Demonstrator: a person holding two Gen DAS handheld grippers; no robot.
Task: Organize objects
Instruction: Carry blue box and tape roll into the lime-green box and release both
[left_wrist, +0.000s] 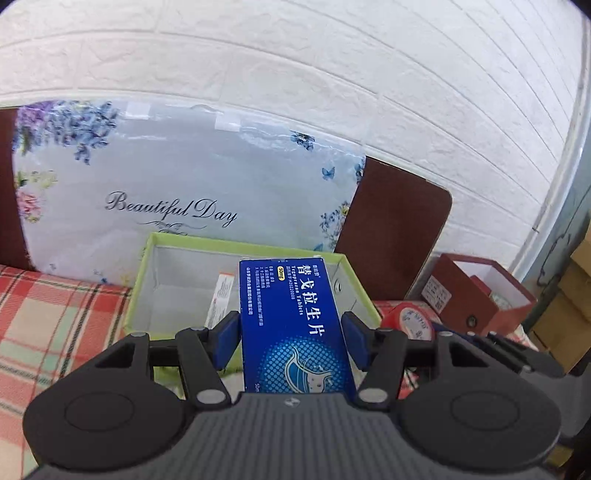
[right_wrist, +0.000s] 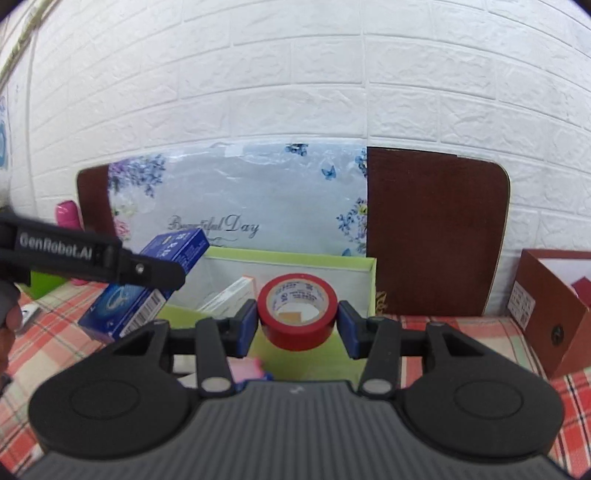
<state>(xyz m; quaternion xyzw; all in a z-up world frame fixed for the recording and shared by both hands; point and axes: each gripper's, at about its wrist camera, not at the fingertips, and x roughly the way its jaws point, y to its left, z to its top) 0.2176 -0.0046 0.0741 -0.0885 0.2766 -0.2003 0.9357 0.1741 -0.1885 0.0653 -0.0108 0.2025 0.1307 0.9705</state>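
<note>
My left gripper (left_wrist: 291, 334) is shut on a blue medicine box (left_wrist: 293, 321), held lengthwise above the near rim of an open green box (left_wrist: 155, 266). A white and orange carton (left_wrist: 219, 299) leans inside that box. My right gripper (right_wrist: 297, 323) is shut on a roll of red tape (right_wrist: 297, 314), raised in front of the same green box (right_wrist: 364, 280). In the right wrist view the left gripper (right_wrist: 159, 275) reaches in from the left with the blue medicine box (right_wrist: 147, 284), and the white carton (right_wrist: 231, 295) shows inside the green box. The red tape (left_wrist: 408, 321) also shows at the right of the left wrist view.
A red plaid cloth (left_wrist: 55, 314) covers the surface. A floral pillow (left_wrist: 177, 184) and a dark brown headboard (right_wrist: 436, 229) stand against the white brick wall. A dark red open box (right_wrist: 550, 306) sits at the right. A pink object (right_wrist: 68, 214) stands at the far left.
</note>
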